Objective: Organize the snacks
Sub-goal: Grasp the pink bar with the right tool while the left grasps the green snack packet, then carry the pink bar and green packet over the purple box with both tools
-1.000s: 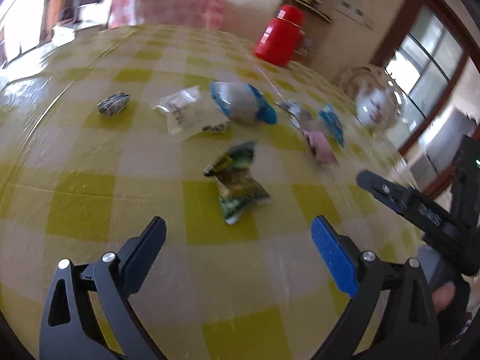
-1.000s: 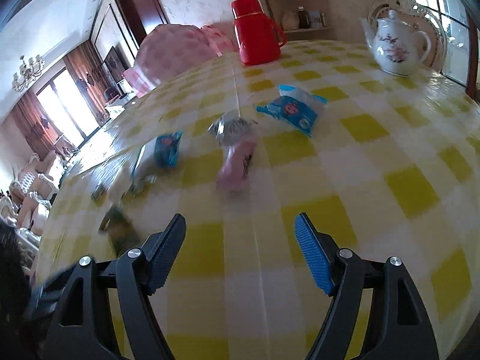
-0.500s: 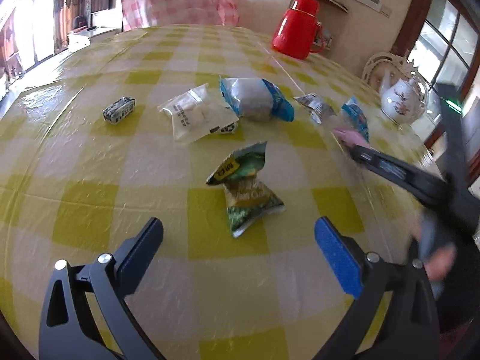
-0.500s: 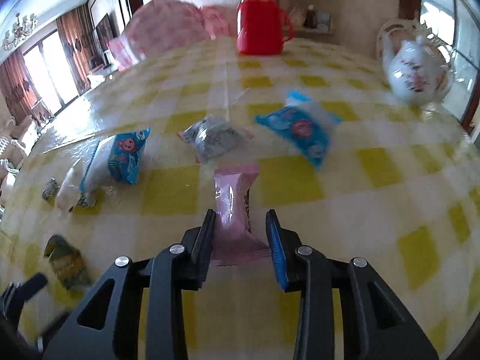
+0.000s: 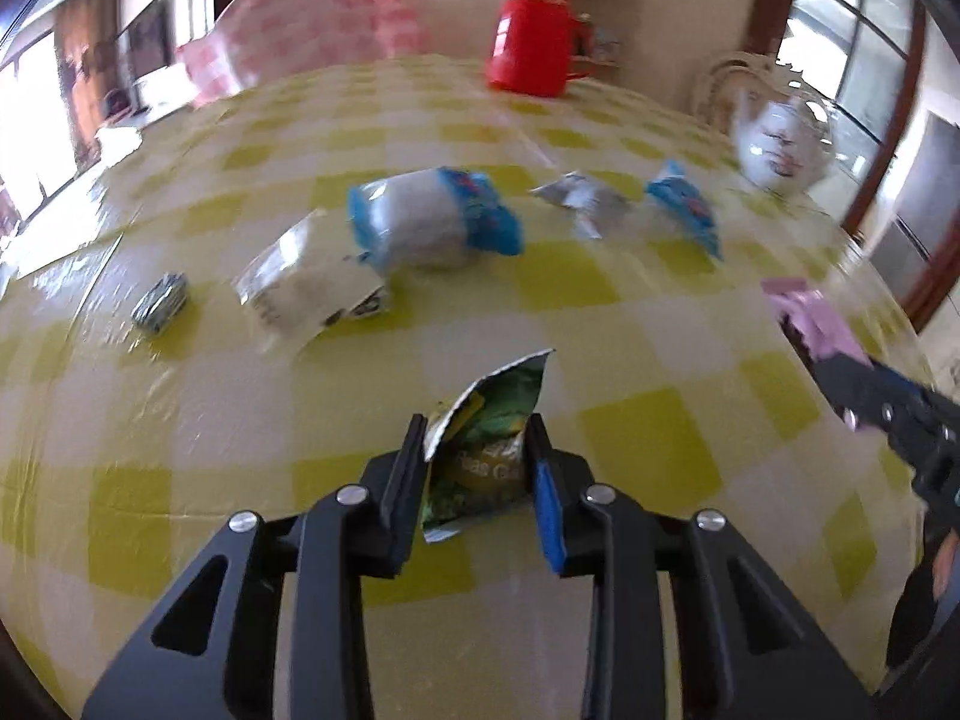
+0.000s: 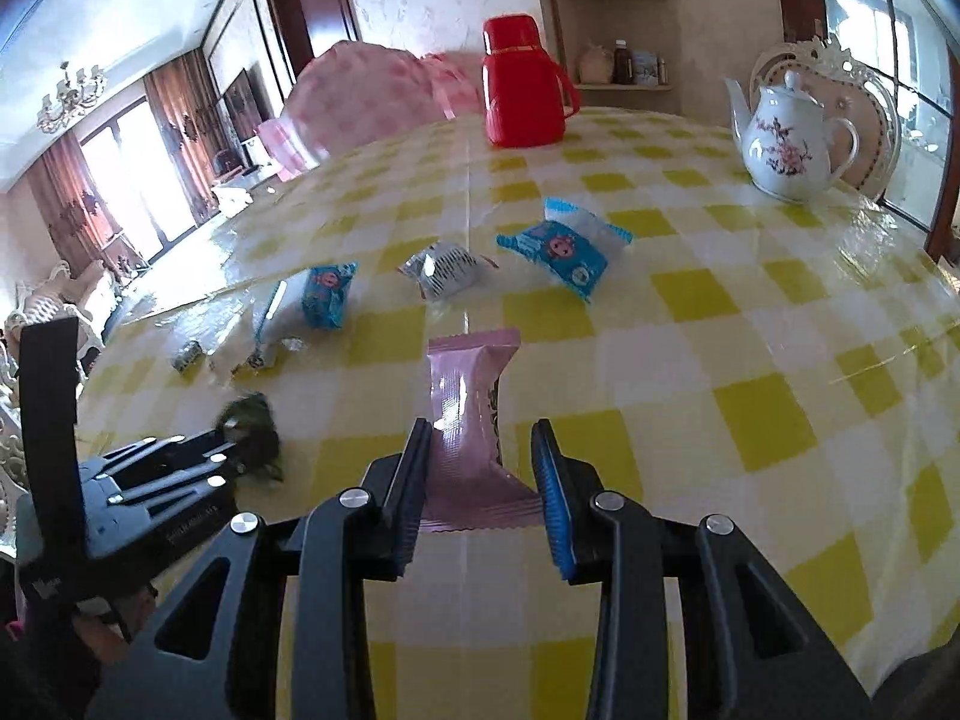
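Left hand-held gripper (image 5: 477,450): jaws just closed, clamping green snack packet (image 5: 489,420) | Right hand-held gripper (image 6: 483,459): grasping pink snack packet (image 6: 468,396), lifted above yellow-checked worktop (image 6: 690,300) | Beyond: silver packet (image 6: 441,267) between two blue packets (image 6: 564,246) (image 6: 327,294) | Far edge: red flask (image 6: 519,84), white teapot (image 6: 786,141)

The table (image 6: 690,300) is covered by a yellow and white checked cloth under a clear plastic sheet, which is seen as glossy and smooth. The pink snack packet (image 6: 468,420) is made of shiny plastic film, and the green snack packet (image 5: 486,450) of crinkled foil-like film. The teapot (image 6: 786,144) is glazed white porcelain. The red jug (image 6: 522,90) looks like smooth plastic. Black matt plastic is seen on both grippers, with 1 ribbed blue pad (image 6: 552,498).
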`<action>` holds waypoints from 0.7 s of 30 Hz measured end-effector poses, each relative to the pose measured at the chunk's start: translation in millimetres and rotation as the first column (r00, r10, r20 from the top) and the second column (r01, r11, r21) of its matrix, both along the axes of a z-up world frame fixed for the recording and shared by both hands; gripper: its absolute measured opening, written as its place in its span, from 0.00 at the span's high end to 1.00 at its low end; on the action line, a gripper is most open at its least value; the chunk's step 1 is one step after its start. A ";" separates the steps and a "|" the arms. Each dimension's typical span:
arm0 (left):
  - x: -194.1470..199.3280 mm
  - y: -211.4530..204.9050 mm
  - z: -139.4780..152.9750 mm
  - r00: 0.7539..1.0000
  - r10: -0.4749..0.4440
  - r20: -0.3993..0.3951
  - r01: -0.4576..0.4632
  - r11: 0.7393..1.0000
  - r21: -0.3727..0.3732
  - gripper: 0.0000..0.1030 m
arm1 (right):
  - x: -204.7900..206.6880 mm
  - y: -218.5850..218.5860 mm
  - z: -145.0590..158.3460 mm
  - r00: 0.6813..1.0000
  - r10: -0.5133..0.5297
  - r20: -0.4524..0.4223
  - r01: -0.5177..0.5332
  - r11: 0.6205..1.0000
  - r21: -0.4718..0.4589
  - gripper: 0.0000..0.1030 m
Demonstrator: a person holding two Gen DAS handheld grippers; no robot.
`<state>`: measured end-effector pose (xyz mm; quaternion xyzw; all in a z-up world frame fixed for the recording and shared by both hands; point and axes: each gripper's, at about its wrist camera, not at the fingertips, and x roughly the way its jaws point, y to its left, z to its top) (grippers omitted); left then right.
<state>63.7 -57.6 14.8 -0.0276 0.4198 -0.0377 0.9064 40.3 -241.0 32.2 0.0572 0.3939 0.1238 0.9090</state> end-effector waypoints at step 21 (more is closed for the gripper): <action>-38.1 -21.0 30.3 0.980 -0.067 0.190 0.069 0.998 -0.005 0.70 | -21.0 -6.4 20.6 0.995 -0.031 0.093 0.028 0.999 0.038 0.67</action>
